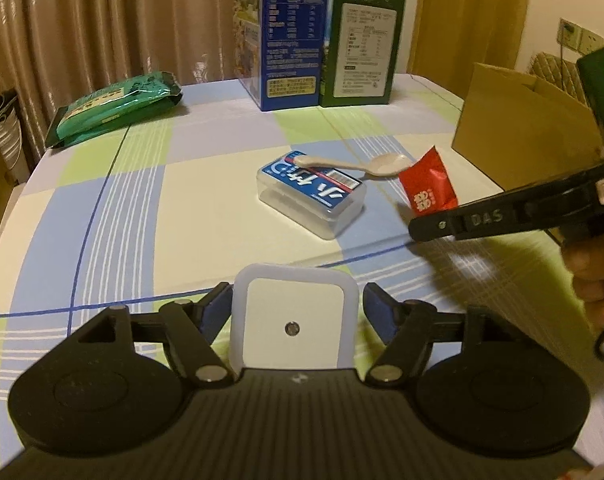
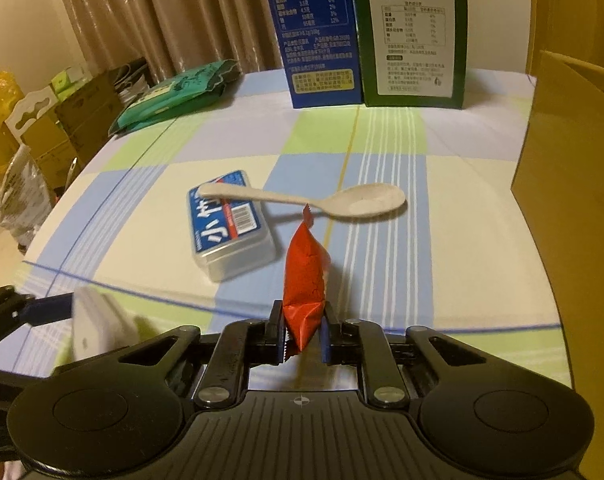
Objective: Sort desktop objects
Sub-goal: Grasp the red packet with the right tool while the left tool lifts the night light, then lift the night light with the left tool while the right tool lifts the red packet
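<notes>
While your left gripper [image 1: 294, 314] is clamping the white square plastic night light [image 1: 294, 320] between its blue pads, your right gripper [image 2: 302, 338] is pinching the red foil snack packet [image 2: 305, 280] upright. Just ahead of that packet, the clear plastic box with a blue label [image 2: 229, 230] is lying on the checked tablecloth [image 2: 461, 240], a beige plastic spoon [image 2: 321, 199] bridging off its lid. Farther off, a brown cardboard box [image 2: 573, 184] is standing right.

Spoon [image 2: 309, 199] lay w/ handle on plastic box [image 2: 230, 232], mid tabletop [image 2: 461, 240]; two cartons [image 2: 365, 32] stood far behind, bag [image 2: 174, 94] far left.
</notes>
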Tool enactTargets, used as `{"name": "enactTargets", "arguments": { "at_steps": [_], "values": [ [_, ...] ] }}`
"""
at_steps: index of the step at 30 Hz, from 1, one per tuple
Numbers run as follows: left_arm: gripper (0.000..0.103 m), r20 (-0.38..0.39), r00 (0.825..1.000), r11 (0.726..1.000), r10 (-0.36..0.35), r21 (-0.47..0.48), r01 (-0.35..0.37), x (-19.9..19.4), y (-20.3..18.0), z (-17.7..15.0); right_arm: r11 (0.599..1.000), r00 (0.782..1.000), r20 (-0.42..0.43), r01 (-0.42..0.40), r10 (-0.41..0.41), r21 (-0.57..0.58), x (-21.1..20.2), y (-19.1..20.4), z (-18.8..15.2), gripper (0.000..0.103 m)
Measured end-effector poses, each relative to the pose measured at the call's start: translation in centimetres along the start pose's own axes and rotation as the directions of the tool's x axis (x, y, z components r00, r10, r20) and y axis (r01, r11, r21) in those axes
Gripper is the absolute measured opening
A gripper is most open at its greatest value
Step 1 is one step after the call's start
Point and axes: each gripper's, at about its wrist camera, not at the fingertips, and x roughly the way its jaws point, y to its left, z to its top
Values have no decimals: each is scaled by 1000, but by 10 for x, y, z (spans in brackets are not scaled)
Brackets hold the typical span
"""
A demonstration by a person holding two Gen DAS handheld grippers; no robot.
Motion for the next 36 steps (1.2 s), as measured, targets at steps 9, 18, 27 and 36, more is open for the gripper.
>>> {"name": "enactTargets", "arguments": {
  "at_steps": [9, 18, 27, 36],
  "values": [
    [60, -47, 999, 999, 9, 52, -7, -2, -9, -6, 998, 998, -41, -43, 45, 38, -24, -1, -22, 13],
    [60, -89, 995, 997, -38, 69, 45, -44, -42, -18, 989, 988, -101, -103, 114, 103, -68, -12, -65, 14],
    [60, -93, 994, 998, -59, -32, 57, -66, -61, -38, 995, 997, -22, 71, -72, -65, -87, -2, -87, 60],
    [60, -91, 995, 999, -31, -44, 27, -56, -59, -41, 992, 996, 0, 94, -94, -87, -73, -3, -90, 59]
  ]
}}
